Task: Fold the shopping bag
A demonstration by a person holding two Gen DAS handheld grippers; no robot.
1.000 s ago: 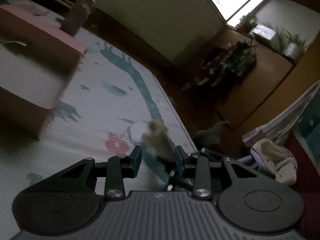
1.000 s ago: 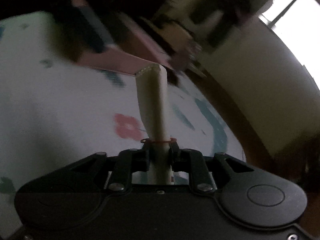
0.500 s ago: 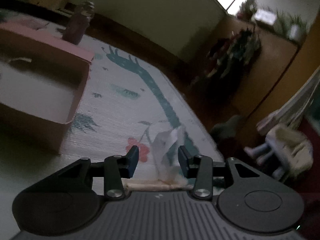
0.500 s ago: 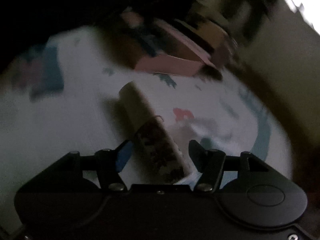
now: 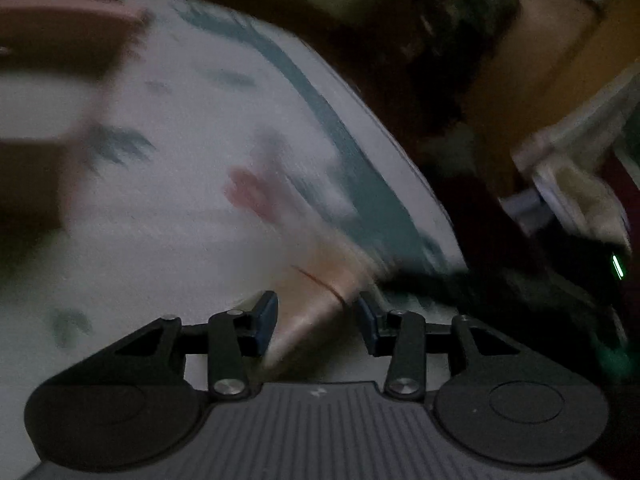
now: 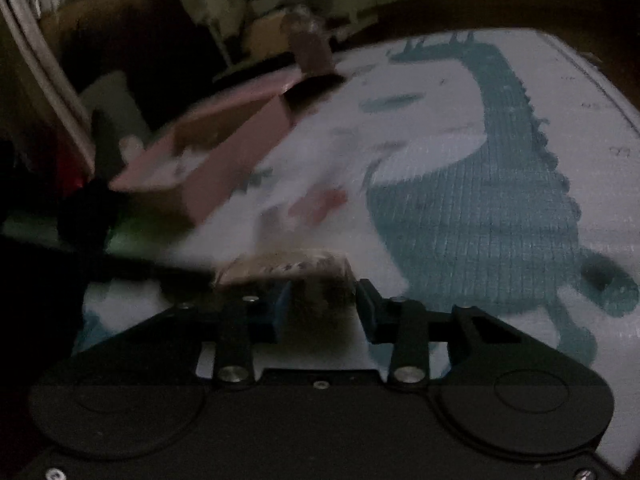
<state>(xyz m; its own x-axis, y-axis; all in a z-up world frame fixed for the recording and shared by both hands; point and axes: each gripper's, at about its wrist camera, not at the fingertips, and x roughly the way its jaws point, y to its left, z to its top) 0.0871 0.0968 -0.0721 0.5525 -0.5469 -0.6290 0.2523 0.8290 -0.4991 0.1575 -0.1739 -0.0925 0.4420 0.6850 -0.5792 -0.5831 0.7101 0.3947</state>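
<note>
A pale play mat (image 6: 460,208) printed with a big teal dinosaur is covering the floor and taking up most of both views, dim and smeared by motion. At its far side a pink box (image 6: 208,160) is sitting open-topped on the mat, with a brownish bottle-like thing (image 6: 310,50) standing just behind its corner; it is too blurred to name. Off the mat's edge some pale cloth (image 5: 580,196) is lying heaped in the dark.

The shopping bag (image 5: 316,300), rolled into a tight beige tube with a thin red band around it, is lying low over the mat near the red flower print, reaching across between the two tools. One end is sitting between the blue pads of the left gripper (image 5: 318,318); its jaws are standing partly apart, and through the blur I cannot tell whether the pads are actually pressing on the roll. The other end is sitting in the right gripper (image 6: 320,306), whose jaws have just been closing in. The roll fills the gap between its pads, though whether they are gripping it I cannot say.
</note>
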